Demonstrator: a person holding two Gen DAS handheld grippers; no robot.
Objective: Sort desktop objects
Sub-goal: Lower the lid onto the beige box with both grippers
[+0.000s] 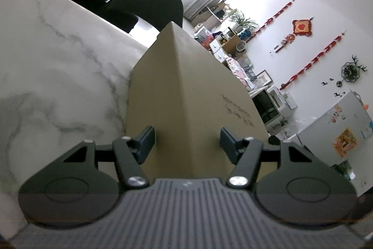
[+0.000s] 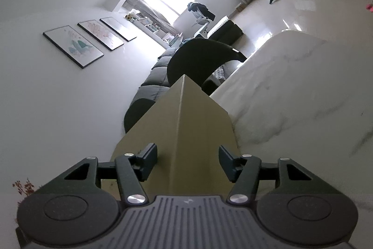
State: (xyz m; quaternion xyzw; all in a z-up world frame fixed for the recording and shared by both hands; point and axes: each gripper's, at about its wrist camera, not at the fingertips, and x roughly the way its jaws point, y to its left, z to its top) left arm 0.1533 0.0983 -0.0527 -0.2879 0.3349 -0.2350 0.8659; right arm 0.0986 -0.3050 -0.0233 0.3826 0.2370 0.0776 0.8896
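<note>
A brown cardboard box (image 1: 177,95) stands on the white marble table (image 1: 58,67). My left gripper (image 1: 187,144) is wide open with one edge of the box between its fingers; the pads do not touch the cardboard. In the right wrist view the same kind of box edge (image 2: 184,123) runs between the fingers of my right gripper (image 2: 187,163), which is also wide open and apart from the cardboard. Both cameras are rolled sideways. The inside of the box is hidden.
Dark chairs (image 1: 149,4) stand at the far side of the table, one also in the right wrist view (image 2: 198,57). The marble table top (image 2: 303,90) stretches to the right of the box. Shelves, a fridge and a sofa stand beyond.
</note>
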